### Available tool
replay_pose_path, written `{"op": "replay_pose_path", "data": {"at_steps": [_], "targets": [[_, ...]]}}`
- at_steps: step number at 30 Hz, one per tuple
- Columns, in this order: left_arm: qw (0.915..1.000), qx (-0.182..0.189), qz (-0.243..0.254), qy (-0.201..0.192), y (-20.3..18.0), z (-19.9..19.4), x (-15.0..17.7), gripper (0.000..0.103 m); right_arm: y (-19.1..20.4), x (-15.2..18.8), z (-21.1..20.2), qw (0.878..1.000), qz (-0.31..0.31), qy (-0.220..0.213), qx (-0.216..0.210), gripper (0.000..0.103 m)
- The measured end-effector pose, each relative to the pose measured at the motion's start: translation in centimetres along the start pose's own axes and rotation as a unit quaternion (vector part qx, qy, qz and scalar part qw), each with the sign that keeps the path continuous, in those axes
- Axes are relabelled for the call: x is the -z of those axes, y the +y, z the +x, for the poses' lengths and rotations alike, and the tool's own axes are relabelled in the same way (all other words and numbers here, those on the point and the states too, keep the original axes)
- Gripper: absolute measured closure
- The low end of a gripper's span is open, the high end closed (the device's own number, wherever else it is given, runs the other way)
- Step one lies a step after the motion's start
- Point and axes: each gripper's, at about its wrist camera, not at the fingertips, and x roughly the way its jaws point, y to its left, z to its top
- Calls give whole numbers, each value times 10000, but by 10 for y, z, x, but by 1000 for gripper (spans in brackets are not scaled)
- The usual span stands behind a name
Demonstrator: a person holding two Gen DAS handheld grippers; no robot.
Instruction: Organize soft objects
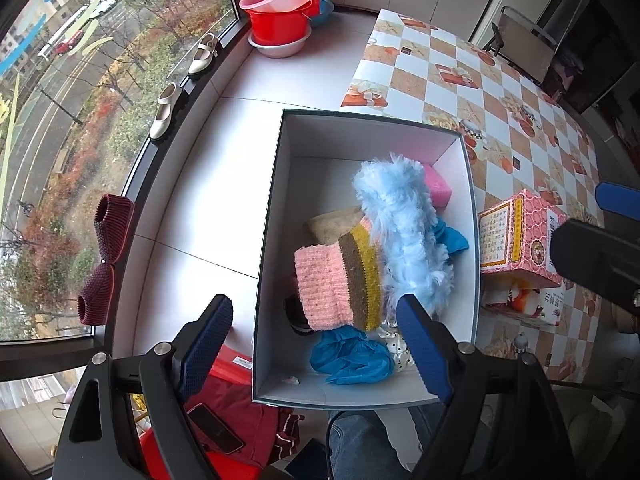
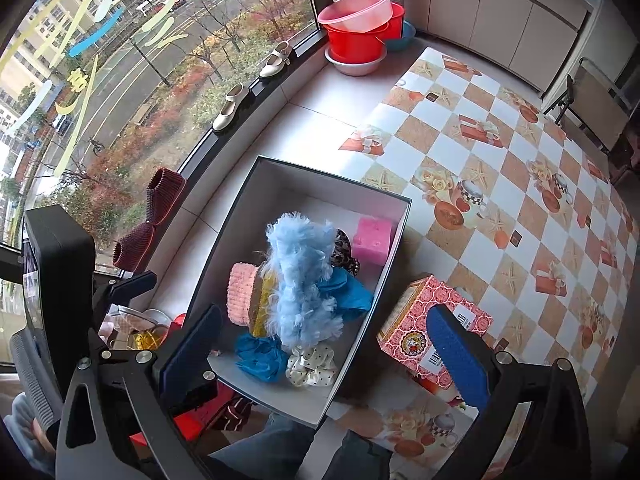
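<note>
On the windowsill at far left lie two maroon knitted slippers (image 1: 105, 256), toe to toe, with a pair of cream shoes (image 1: 166, 111) farther along the sill. Farther right, stacked basins (image 1: 282, 12) in pink and red stand on the floor. The left tool (image 1: 320, 346) hovers over the near end of the white-lined box (image 1: 272, 208), its blue pads spread wide and nothing between them. In the box lie a pink, brown and yellow knitted piece (image 1: 338, 286), a fluffy light-blue item (image 1: 402, 220) over its right side, crumpled blue pieces (image 1: 352, 356) near and right, a white dotted scrunchie (image 2: 312, 366) at the near end, a leopard-print item (image 2: 344, 252) and a pink sponge block (image 2: 373, 240) in the far right corner. The right tool (image 2: 324, 350) is also released, empty, above the box's near right edge. Right of the box, on the checked bench (image 1: 500, 92), stands a pink patterned carton (image 1: 516, 236) with dense printed text and a barcode, too small to read.
</note>
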Motion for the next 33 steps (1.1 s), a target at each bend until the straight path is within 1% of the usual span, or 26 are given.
{"op": "replay_pose_path", "data": {"at_steps": [20, 30, 32, 33], "targets": [[9996, 62, 235, 118, -1, 8, -1, 17, 3, 5, 4, 9998, 141, 30, 119, 0], [9993, 209, 90, 293, 7, 18, 6, 17, 7, 11, 16, 9995, 135, 132, 253, 0], [9992, 336, 86, 201, 10, 16, 8, 16, 10, 12, 20, 9993, 78, 184, 316, 0], [9993, 326, 136, 131, 9, 13, 8, 16, 11, 12, 22, 9991, 34, 212, 367, 0]]}}
